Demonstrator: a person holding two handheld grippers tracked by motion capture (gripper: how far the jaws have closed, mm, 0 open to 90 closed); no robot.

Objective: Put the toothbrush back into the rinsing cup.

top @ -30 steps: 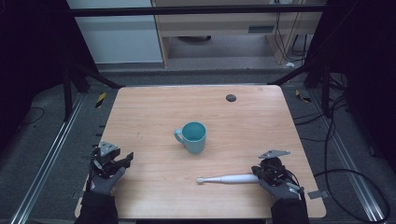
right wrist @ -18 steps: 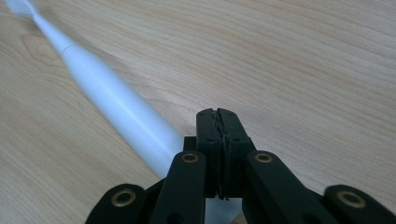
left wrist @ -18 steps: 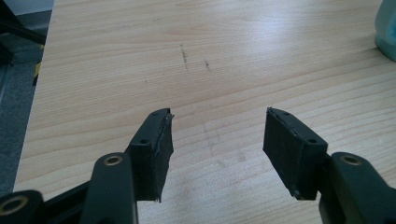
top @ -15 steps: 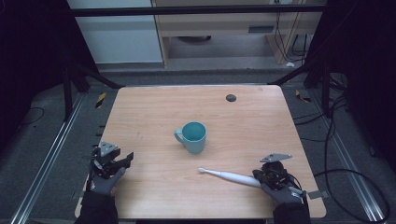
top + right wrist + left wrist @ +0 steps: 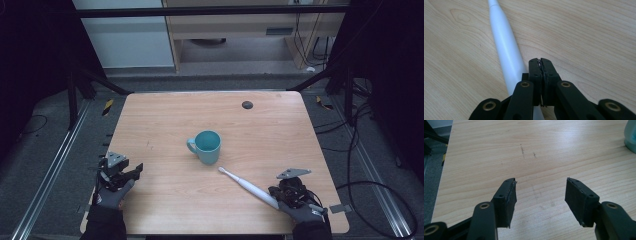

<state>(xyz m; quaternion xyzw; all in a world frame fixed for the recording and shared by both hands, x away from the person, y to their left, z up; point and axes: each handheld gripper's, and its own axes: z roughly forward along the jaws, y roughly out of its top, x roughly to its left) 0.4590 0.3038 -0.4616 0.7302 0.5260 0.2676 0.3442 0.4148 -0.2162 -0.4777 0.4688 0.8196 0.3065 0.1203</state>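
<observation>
The right tool (image 5: 541,61) is closed empty against the white plastic electric toothbrush (image 5: 248,187), lying at five o'clock from the teal ceramic mug (image 5: 207,146) on the wooden bench (image 5: 160,120); nudge gently. The left tool (image 5: 540,192) stands open

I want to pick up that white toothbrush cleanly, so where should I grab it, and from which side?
Take the white toothbrush on its thick handle, from above, jaws across its width. It lies flat on the table with bare wood on both sides. The right hand-held gripper is shut beside the handle, so it would likely need opening first.
</observation>
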